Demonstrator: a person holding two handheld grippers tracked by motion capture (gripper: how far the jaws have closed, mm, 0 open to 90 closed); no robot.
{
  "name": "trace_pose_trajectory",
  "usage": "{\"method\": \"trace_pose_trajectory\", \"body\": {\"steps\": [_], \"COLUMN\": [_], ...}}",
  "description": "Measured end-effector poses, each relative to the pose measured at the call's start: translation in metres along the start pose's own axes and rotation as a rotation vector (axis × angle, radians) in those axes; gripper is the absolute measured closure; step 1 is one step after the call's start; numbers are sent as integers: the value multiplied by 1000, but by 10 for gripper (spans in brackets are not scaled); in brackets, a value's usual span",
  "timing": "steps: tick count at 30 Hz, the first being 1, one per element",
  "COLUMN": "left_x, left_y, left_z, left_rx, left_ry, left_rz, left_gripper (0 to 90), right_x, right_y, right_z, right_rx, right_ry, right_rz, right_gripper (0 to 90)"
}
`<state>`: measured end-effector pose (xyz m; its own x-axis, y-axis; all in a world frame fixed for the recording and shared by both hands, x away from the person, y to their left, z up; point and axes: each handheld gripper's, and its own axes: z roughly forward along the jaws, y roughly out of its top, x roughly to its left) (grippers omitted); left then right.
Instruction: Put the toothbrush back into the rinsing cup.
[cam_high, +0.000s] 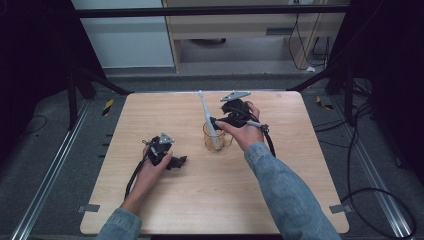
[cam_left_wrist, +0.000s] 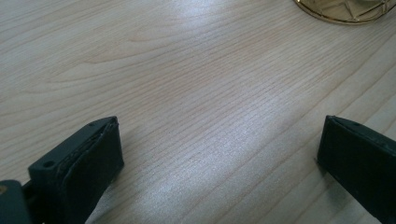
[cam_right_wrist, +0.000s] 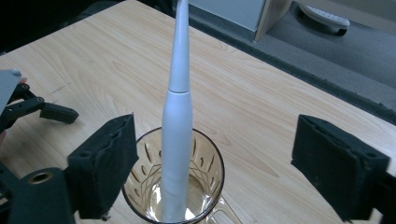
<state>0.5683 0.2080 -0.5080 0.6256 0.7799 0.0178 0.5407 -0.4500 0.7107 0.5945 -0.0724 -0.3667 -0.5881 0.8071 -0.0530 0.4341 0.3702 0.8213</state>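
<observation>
A white electric toothbrush (cam_high: 206, 112) stands tilted in an amber glass mug (cam_high: 214, 140) near the middle of the wooden table (cam_high: 280, 195). My right gripper (cam_high: 216, 122) is open just right of the mug, level with the toothbrush handle. In the right gripper view the toothbrush (cam_right_wrist: 177, 126) rises from the mug (cam_right_wrist: 140, 186) between the spread jaws of the gripper (cam_right_wrist: 224, 158), touching neither pad. My left gripper (cam_high: 177, 161) rests low on the table, left of the mug. In its own view it (cam_left_wrist: 219, 140) is open over bare wood, with the mug's base (cam_left_wrist: 345, 9) ahead.
Bare wood surrounds the mug on all sides. Cables (cam_high: 375, 200) lie on the grey floor right of the table. A cabinet (cam_high: 250, 30) and black frame bars (cam_high: 210, 11) stand beyond the far edge. The left gripper (cam_right_wrist: 46, 112) also appears in the right gripper view.
</observation>
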Motion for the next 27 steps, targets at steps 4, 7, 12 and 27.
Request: {"method": "trace_pose_trajectory", "body": {"steps": [4,7,12,27], "left_x": [0,0,0,0], "left_y": [0,0,0,0], "left_z": [0,0,0,0], "left_rx": [0,0,0,3], "left_ry": [1,1,1,1], "left_rz": [1,1,2,7], "left_gripper": [0,0,0,0], "right_x": [-1,-1,-6,-19], "right_y": [-1,-1,-2,-23], "right_z": [-1,-3,-12,-31], "right_rx": [-16,-21,-26,-3], "right_ry": [13,12,14,-17], "right_rz": [-12,-18,-8,-2], "right_gripper": [90,81,77,87]}}
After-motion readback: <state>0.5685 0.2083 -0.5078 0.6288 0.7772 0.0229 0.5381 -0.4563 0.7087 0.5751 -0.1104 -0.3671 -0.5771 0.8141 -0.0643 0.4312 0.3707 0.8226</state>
